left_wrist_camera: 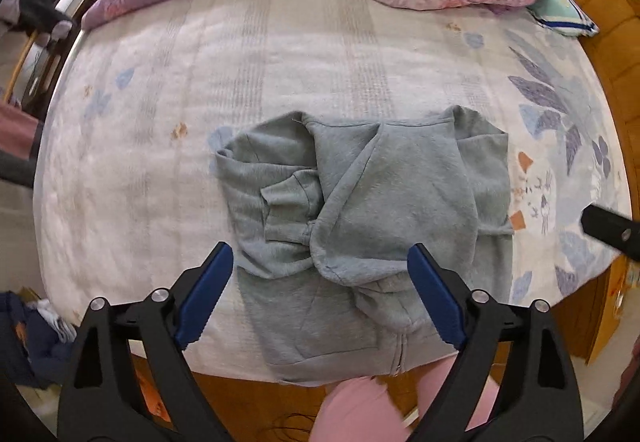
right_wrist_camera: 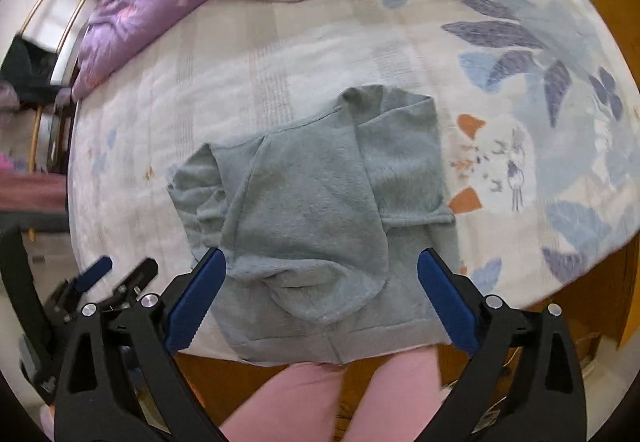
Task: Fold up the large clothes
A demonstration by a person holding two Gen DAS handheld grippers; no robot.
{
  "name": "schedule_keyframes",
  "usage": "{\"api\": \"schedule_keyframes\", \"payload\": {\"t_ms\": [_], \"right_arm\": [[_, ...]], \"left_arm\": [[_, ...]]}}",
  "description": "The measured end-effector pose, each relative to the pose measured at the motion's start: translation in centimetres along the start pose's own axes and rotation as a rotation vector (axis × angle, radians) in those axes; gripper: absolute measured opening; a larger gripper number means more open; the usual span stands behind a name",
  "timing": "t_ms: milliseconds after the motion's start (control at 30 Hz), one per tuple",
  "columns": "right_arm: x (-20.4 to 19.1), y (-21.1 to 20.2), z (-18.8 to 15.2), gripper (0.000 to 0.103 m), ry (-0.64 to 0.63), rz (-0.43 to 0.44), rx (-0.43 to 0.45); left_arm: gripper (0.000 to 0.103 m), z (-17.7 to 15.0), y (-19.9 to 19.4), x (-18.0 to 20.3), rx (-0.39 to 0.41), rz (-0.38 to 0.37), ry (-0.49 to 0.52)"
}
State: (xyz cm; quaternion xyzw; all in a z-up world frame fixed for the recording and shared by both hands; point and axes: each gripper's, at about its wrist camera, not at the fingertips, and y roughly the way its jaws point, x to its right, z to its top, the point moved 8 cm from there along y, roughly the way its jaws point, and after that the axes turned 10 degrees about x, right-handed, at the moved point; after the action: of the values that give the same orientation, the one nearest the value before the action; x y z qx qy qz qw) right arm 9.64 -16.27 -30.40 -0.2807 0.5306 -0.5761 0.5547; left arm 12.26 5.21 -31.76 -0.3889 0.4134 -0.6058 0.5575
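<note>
My left gripper (left_wrist_camera: 320, 298) pointed steeply down, its jaws spread wide, blue pads (left_wrist_camera: 206, 294) bare, nothing between them. My right gripper (right_wrist_camera: 322, 300) pointed down too, jaws wide apart, pads (right_wrist_camera: 448, 302) gripping nothing. In the right wrist view my left gripper (right_wrist_camera: 116, 276) sat low at the left edge, blurred. My legs in pink trousers (right_wrist_camera: 320, 398) stood below both grippers.

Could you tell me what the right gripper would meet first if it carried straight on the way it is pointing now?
Most likely the grey sweatshirt lying partly folded on the bed. The right gripper is open, empty, and aimed at its near half; depth is hard to judge.
</note>
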Motion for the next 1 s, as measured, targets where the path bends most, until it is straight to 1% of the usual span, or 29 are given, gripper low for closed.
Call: {"api": "schedule_keyframes", "payload": {"t_ms": [100,200,333,467,633,667,733,800,867,1000], "right_arm": [[0.0,-1.1,0.0,0.094,0.041,0.019,0.014],[0.5,-1.4,0.7,0.094,0.056,-0.013,0.023],[1.3,-0.7,1.7,0.094,0.126,-0.002,0.007],[1.9,0.2,3.0,0.094,0.154,0.012,-0.014],[3.1,1.7,4.6,0.094,0.164,0.007,-0.057],[3.4,2.0,5.0,0.094,0.163,0.004,-0.062],[3.9,2.9,5.7,0.094,0.147,-0.008,-0.092],[4.5,3.8,6.3,0.094,0.133,-0.03,-0.129],[5.0,4.5,6.8,0.094,0.137,-0.038,-0.138],[5.8,6.8,7.7,0.095,0.151,-0.036,-0.192]], "left_arm": [[0.089,0.0,-1.0,-0.7,0.015,-0.008,0.003],[0.089,-0.2,-1.4,-1.6,0.017,-0.009,-0.018],[0.089,-0.1,-1.7,-3.2,0.013,-0.006,-0.069],[0.089,0.8,-1.6,-4.6,0.023,-0.002,-0.123],[0.089,2.1,-0.1,-6.2,-0.003,0.019,-0.197],[0.089,2.3,0.2,-6.4,-0.008,0.021,-0.202],[0.089,2.7,1.3,-7.0,-0.028,0.052,-0.21],[0.09,2.9,2.6,-7.6,-0.07,0.085,-0.222],[0.09,3.2,3.9,-7.9,-0.104,0.086,-0.221],[0.09,3.9,5.8,-8.7,-0.135,0.129,-0.218]]}}
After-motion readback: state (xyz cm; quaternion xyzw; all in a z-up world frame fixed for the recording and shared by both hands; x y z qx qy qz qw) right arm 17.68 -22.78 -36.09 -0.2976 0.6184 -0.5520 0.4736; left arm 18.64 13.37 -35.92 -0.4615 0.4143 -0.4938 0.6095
